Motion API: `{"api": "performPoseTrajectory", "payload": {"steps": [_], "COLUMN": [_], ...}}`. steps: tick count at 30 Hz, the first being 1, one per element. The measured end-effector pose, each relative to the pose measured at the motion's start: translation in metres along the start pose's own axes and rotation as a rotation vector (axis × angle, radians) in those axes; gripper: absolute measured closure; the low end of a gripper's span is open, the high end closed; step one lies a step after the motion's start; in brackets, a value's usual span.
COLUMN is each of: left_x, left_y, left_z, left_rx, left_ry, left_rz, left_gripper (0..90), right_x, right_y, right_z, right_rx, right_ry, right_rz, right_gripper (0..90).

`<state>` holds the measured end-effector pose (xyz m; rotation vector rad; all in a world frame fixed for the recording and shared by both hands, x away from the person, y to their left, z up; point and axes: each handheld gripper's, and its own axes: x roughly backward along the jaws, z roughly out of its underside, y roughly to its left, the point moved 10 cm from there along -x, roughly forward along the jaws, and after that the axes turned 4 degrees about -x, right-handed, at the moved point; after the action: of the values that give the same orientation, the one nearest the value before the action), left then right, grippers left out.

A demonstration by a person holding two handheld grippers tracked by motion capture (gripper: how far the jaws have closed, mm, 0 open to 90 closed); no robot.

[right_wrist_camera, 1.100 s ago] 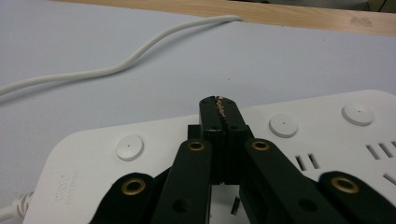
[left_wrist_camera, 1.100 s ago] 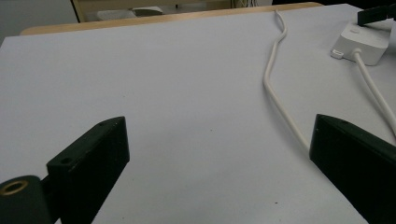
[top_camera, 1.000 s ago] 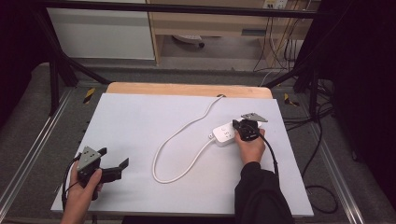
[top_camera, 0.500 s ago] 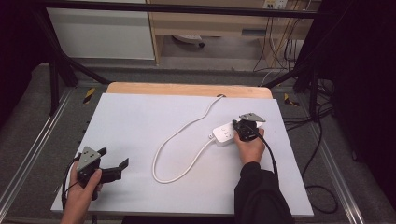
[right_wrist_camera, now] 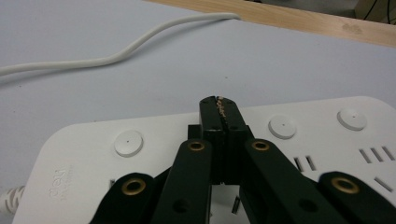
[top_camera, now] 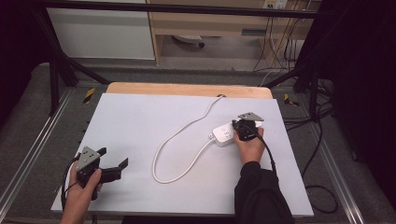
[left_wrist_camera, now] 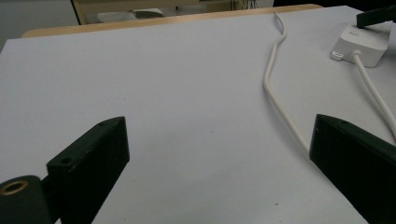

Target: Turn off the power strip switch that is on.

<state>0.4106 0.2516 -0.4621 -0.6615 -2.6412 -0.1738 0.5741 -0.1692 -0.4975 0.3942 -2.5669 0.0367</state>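
The right hand-held gripper, jaws pressed together, sits over a white power strip at the tabletop's right side. The left hand-held gripper rests near the front-left corner, jaws spread wide. The strip's cord loops between them.

Black tongs, brass screws, black sleeve

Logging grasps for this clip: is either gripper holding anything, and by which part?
Neither. The left gripper is open above bare table; the right gripper is shut on nothing, over the power strip.
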Motion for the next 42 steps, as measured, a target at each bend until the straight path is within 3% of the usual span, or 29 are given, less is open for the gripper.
{"api": "performPoseTrajectory", "payload": {"steps": [3,5,14,33,39,42], "left_x": [0.0,0.0,0.0,0.0,-0.001,0.0], "left_y": [-0.001,-0.001,0.0,0.0,0.0,0.0], "left_z": [0.0,0.0,0.0,0.001,0.0,0.0], "left_rx": [-0.001,0.0,0.001,0.001,0.001,0.0], "left_ry": [0.001,0.001,0.0,0.004,0.002,0.001], "left_rz": [0.002,0.003,0.004,0.004,0.003,0.004], "left_gripper": [4.8,4.8,4.8,4.8,4.8,4.8], "right_x": [-0.001,-0.001,0.0,0.001,0.003,0.004], "right_y": [0.001,0.003,0.001,0.0,-0.007,-0.007], "right_z": [0.001,0.001,0.0,0.0,-0.001,-0.001], "right_rx": [0.009,0.051,0.003,0.019,-0.015,-0.038], "right_ry": [0.003,0.008,0.002,0.029,0.03,0.036], "right_rz": [0.003,0.032,0.007,-0.011,0.003,-0.018], "right_gripper": [90.0,90.0,90.0,90.0,90.0,90.0]}}
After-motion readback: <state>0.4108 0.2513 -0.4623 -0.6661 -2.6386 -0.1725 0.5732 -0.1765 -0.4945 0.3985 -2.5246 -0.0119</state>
